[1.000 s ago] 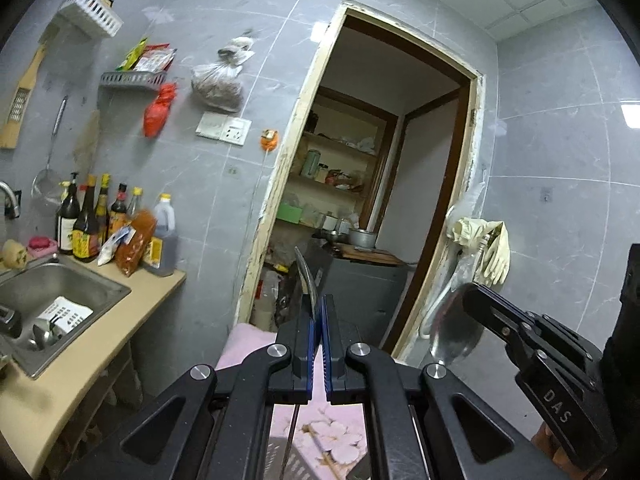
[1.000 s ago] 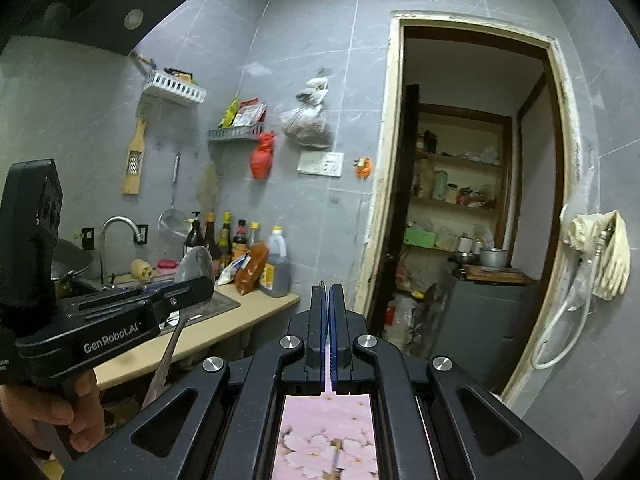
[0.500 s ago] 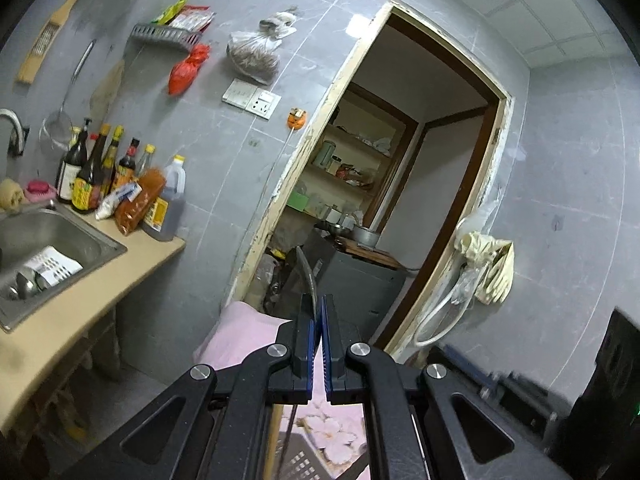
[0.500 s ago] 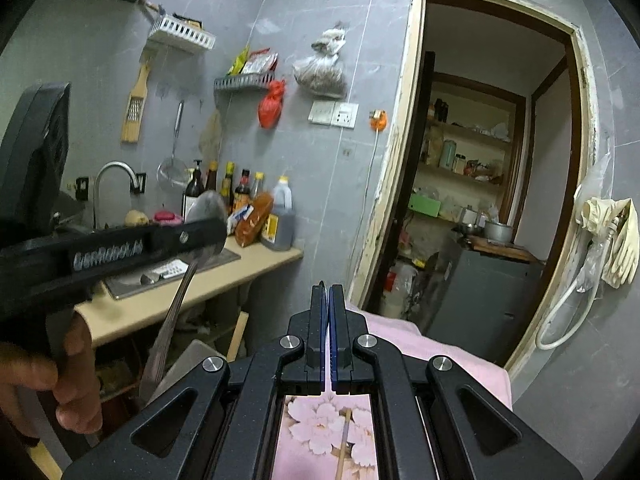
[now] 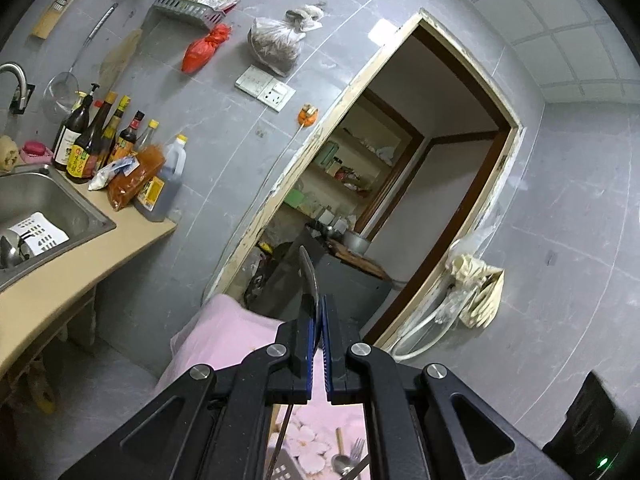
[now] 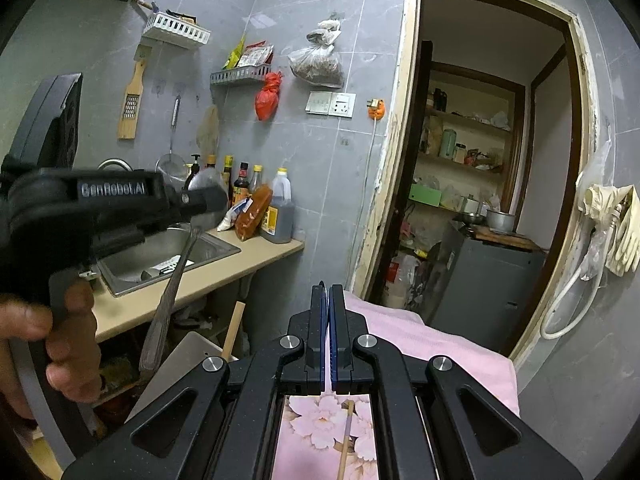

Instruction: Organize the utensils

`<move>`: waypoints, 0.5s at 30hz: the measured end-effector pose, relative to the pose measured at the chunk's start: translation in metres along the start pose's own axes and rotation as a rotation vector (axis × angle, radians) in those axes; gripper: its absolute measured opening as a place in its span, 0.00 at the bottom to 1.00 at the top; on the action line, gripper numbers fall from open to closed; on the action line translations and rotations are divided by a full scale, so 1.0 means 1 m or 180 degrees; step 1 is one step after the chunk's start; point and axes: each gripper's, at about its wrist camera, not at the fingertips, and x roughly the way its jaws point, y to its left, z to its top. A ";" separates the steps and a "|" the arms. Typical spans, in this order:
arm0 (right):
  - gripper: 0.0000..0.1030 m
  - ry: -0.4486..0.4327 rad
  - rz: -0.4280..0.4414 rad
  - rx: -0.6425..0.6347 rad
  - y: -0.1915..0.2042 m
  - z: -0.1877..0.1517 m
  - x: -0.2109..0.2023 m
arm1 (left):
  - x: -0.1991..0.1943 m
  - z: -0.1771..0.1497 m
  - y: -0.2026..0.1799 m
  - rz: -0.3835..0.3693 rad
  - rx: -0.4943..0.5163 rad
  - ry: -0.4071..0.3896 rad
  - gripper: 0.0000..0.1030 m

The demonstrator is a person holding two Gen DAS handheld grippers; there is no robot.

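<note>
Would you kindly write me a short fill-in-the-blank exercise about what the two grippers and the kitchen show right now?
1. The left gripper is shut on a metal ____, whose bowl sticks up past the fingers and whose handle hangs down.
2. The right gripper is shut and holds ____.
3. The red bag hangs on the wall under a small ____ shelf.
4. The bottles stand on the counter beside the ____.

Missing words: spoon; nothing; grey; sink
</note>
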 end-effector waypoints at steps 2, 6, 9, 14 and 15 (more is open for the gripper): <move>0.02 -0.0001 0.0004 0.0024 -0.002 -0.001 0.000 | 0.000 0.004 0.000 -0.0040 -0.0073 -0.0017 0.04; 0.02 -0.0013 0.0029 0.0071 -0.007 -0.004 0.000 | -0.001 0.011 -0.006 -0.0080 -0.0117 -0.0071 0.04; 0.02 -0.0019 0.0052 0.0080 -0.009 -0.004 0.002 | 0.001 0.012 -0.015 -0.0081 0.0008 -0.0072 0.03; 0.02 0.0034 0.0162 0.0122 -0.010 -0.009 0.005 | 0.003 -0.002 -0.017 0.0007 0.0167 0.0060 0.03; 0.02 0.0038 0.0194 0.0127 -0.009 -0.010 0.005 | 0.002 -0.006 -0.017 0.0032 0.0178 0.0099 0.03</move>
